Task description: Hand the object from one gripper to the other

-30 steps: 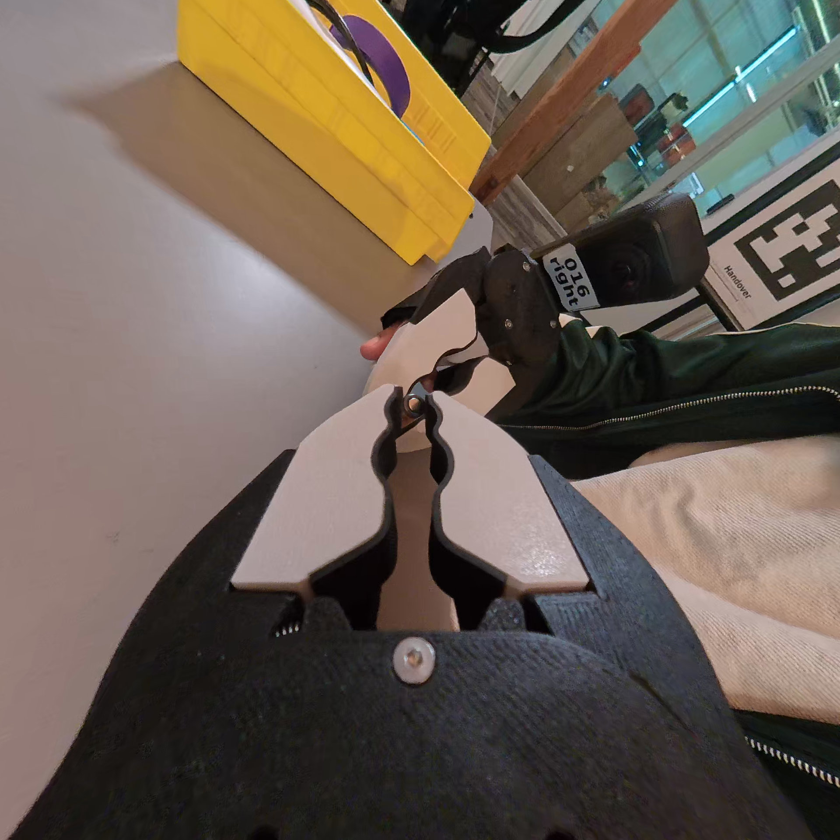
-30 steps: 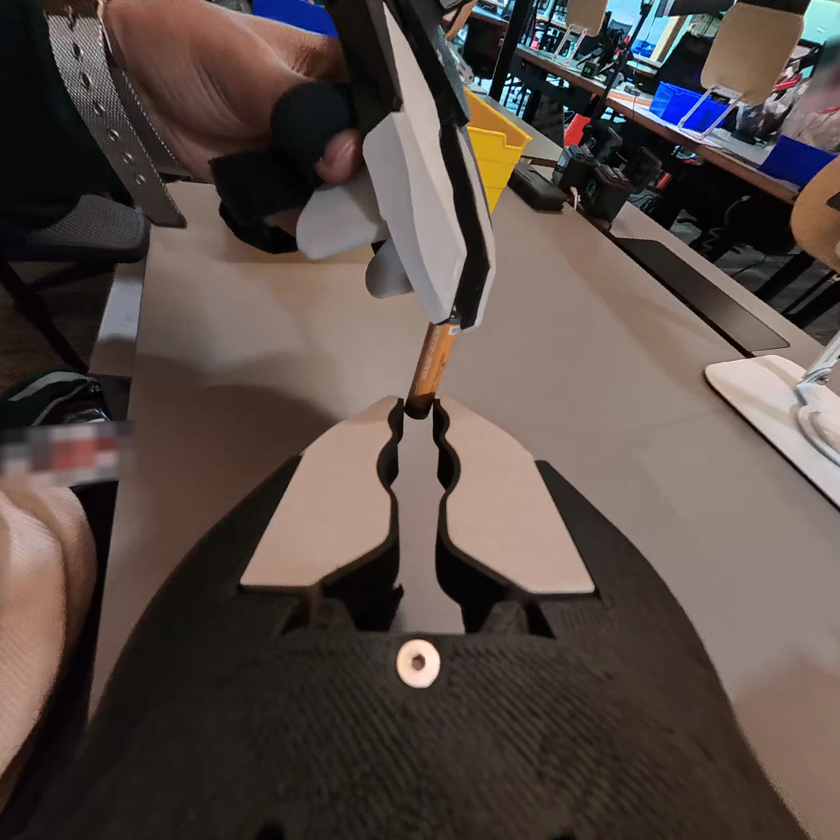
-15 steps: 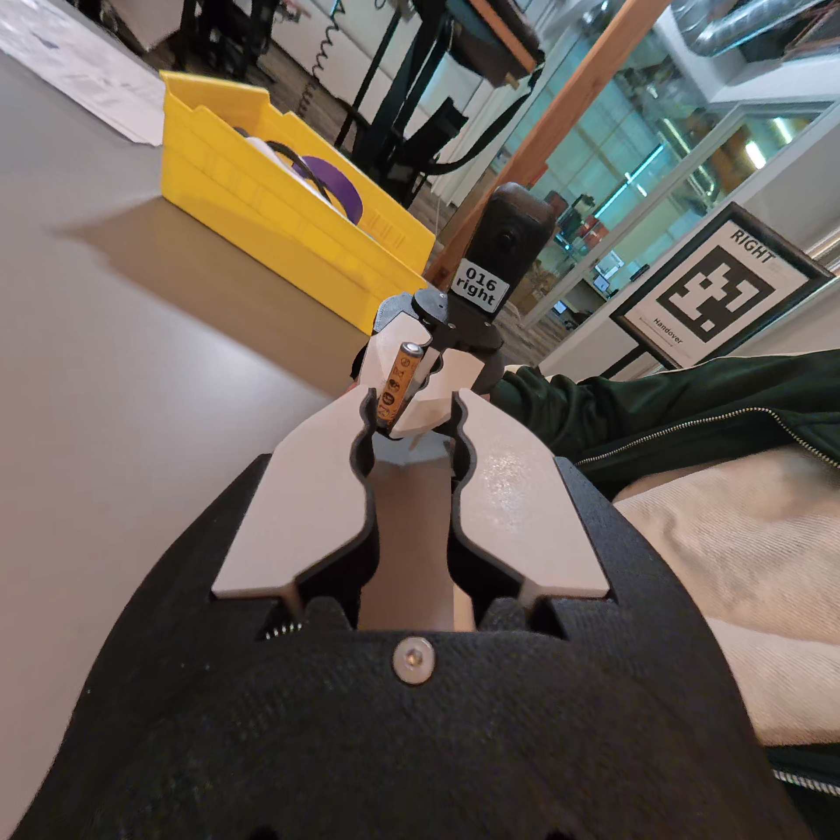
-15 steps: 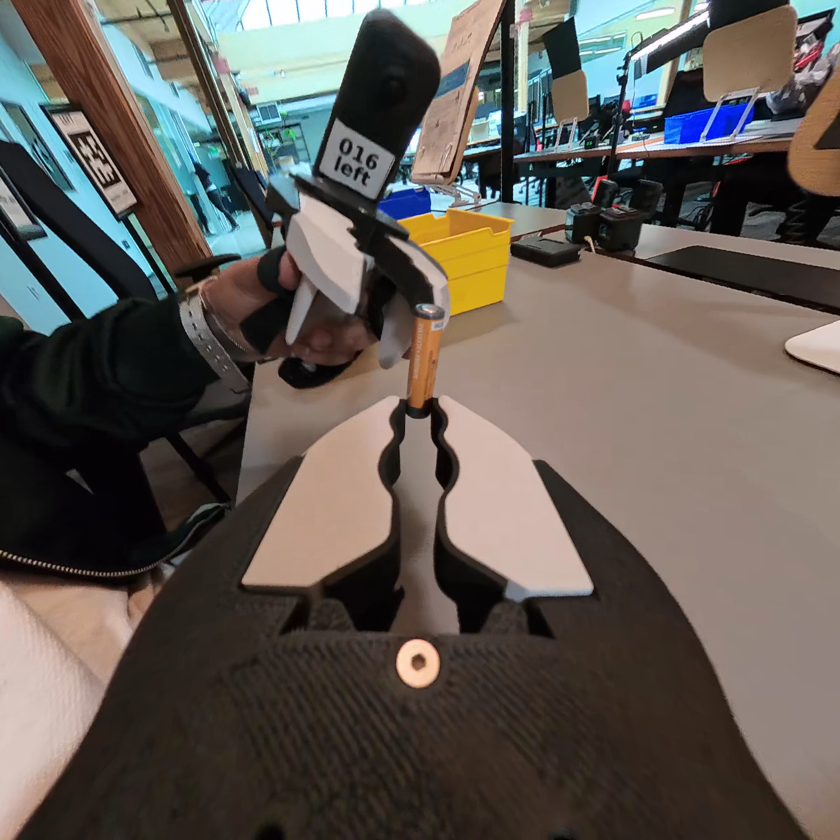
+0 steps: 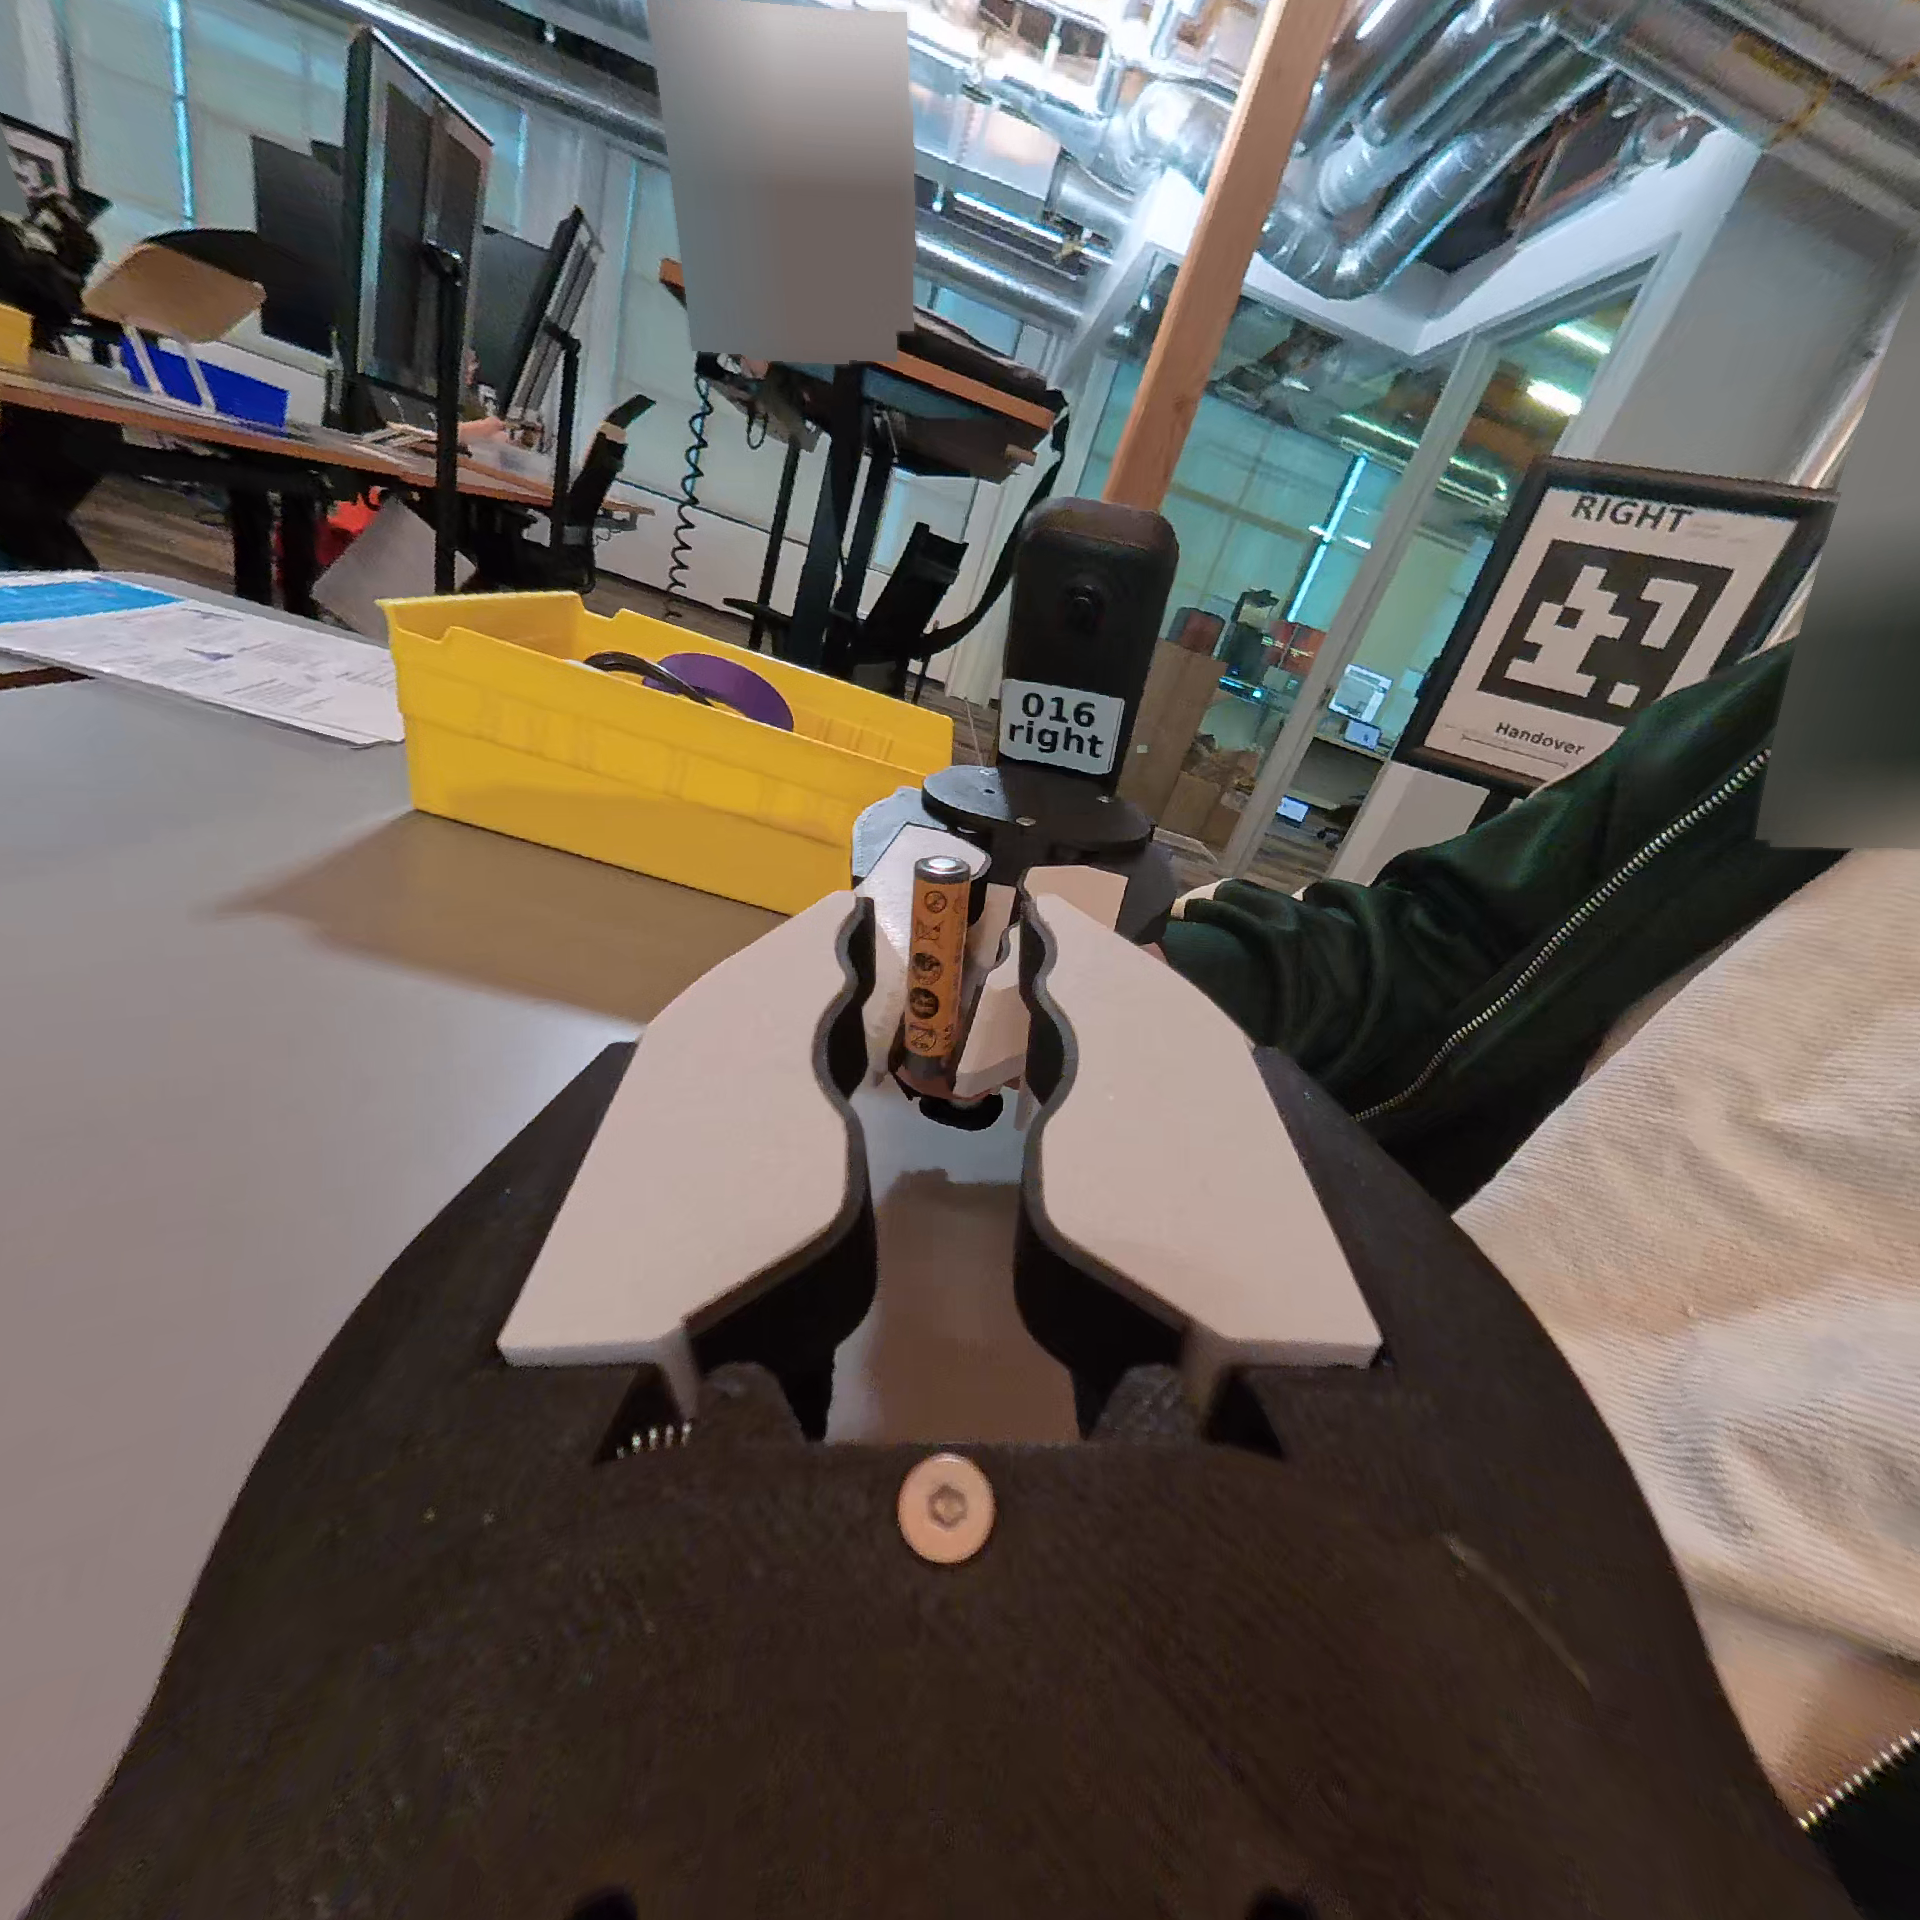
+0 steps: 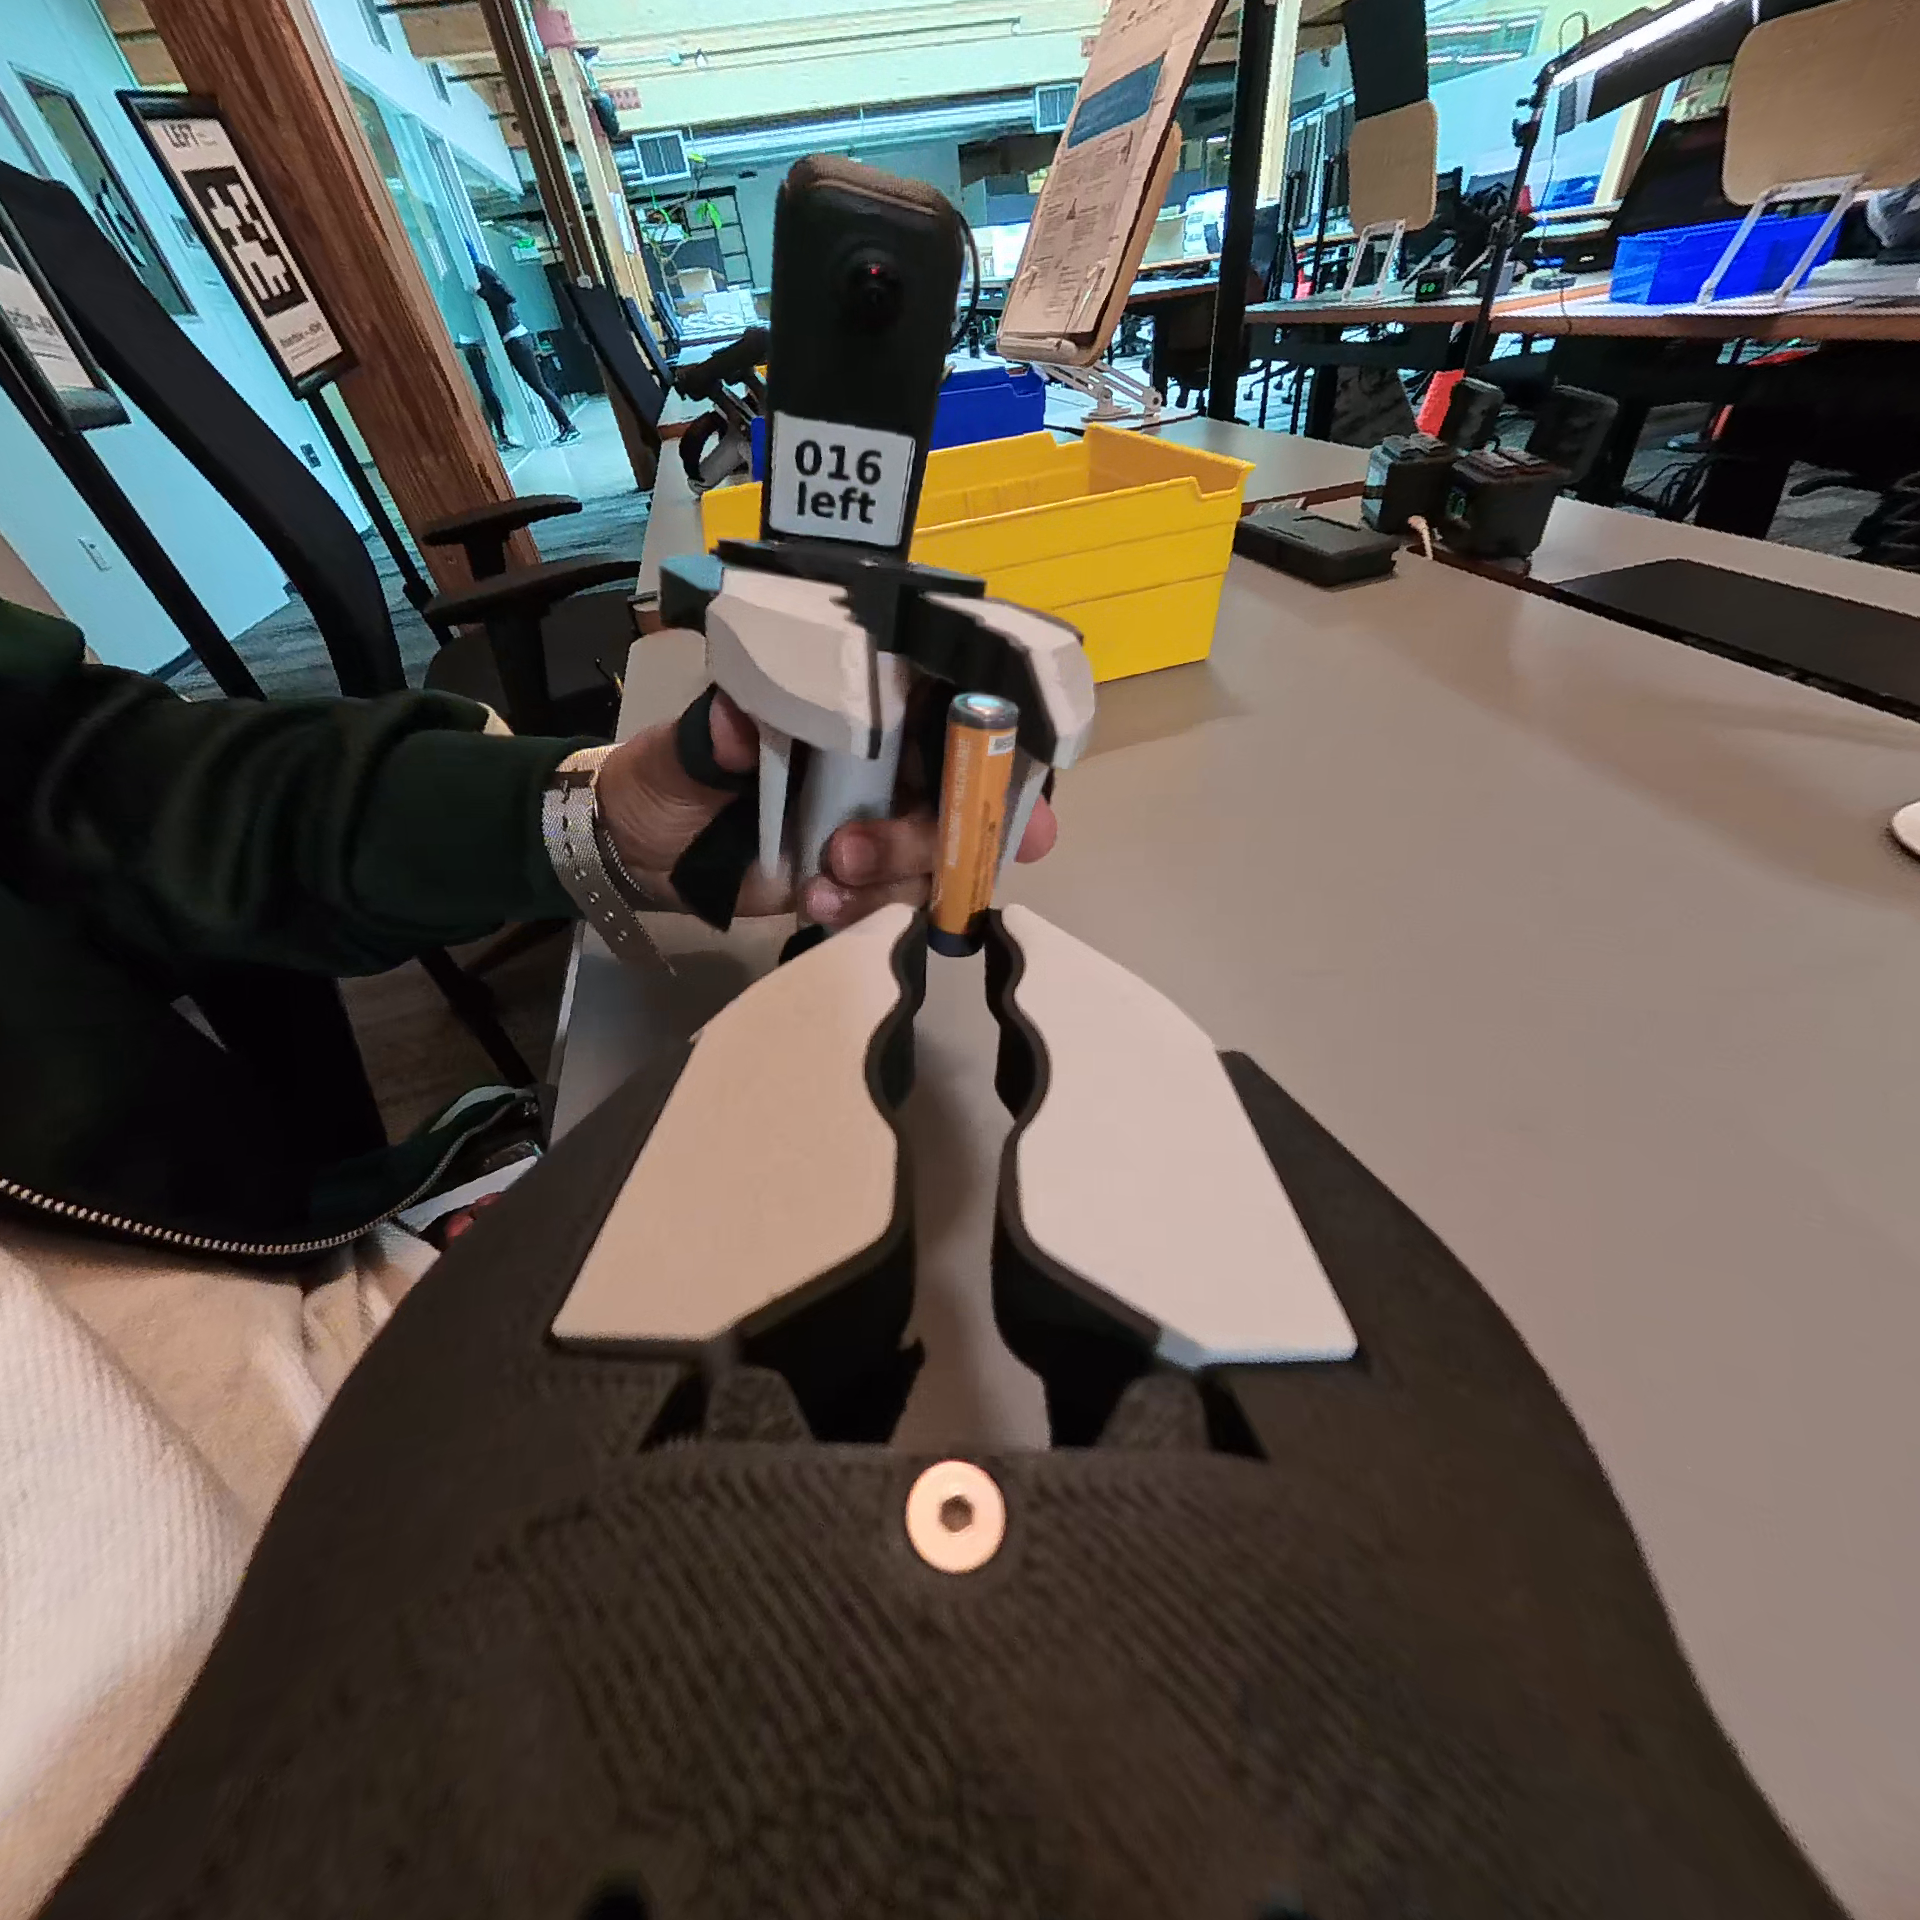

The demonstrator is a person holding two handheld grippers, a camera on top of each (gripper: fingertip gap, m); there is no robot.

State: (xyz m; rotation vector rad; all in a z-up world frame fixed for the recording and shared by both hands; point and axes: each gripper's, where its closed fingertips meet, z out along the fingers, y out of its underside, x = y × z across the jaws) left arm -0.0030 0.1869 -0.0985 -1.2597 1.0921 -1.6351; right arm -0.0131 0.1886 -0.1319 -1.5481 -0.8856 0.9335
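Right gripper (image 6: 958,920) jaws nearly closed, pinching bottom of upright battery (image 6: 970,821), centre frame, above table (image 6: 1455,935); left gripper (image 5: 940,914) jaws parted, empty, either side of battery w/o touching; yellow bin (image 5: 644,748) upper left.

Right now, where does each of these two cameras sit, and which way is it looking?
Left wrist view: on the left gripper, facing the right gripper, a green sleeve.
Right wrist view: on the right gripper, facing the left gripper and hand.
Shared: battery, yellow bin, table.
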